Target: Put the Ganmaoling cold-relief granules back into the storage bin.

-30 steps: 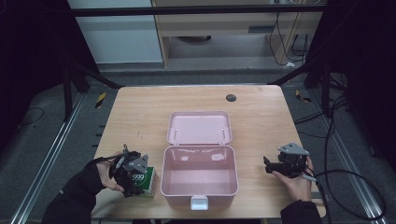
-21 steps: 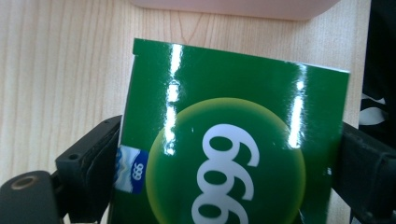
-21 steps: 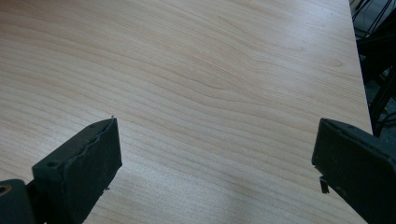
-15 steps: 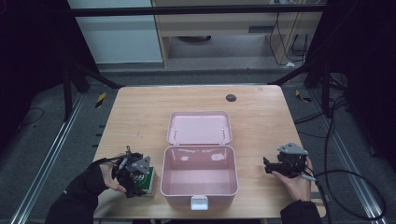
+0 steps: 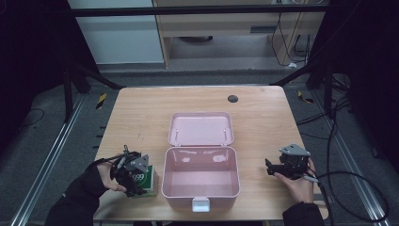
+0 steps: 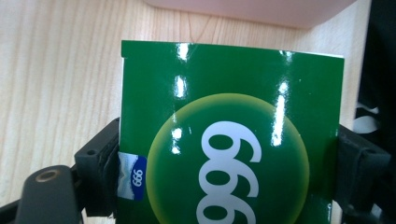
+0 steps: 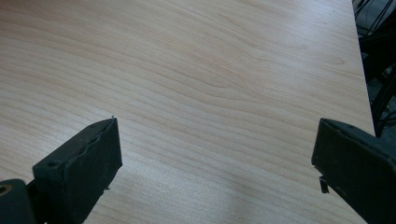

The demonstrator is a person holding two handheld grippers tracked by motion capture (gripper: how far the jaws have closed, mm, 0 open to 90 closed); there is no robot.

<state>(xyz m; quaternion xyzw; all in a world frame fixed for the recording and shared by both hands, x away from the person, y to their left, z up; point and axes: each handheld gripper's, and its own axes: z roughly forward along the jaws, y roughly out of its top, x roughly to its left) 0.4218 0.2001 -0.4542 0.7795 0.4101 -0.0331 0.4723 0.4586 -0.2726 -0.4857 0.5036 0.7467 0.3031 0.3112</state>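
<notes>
Gripper work first: my left gripper has just been closing, and its jaws now press on both sides of the green box, which sits between them (the left gripper view shows the black pads flush against the box's two edges). Much of that box is hard to read: in the left gripper view its lower part is cut off by the frame, so the white "999" in the yellow-green circle runs out of the picture, and in the high view my hand and the gripper cover most of it, leaving a green corner.

Going by size, the wooden table carries everything. The pink case stands open at its middle, the lid laid back flat behind it; the inside looks bare, though the near wall hides part of the floor. The green box stands on the table just beside the case's left wall, near the front edge.

My right gripper rests on the right side of the table, well apart from the case, its jaws wide apart over bare wood, holding nothing. A small dark disc lies near the far edge; I cannot tell what it is.
</notes>
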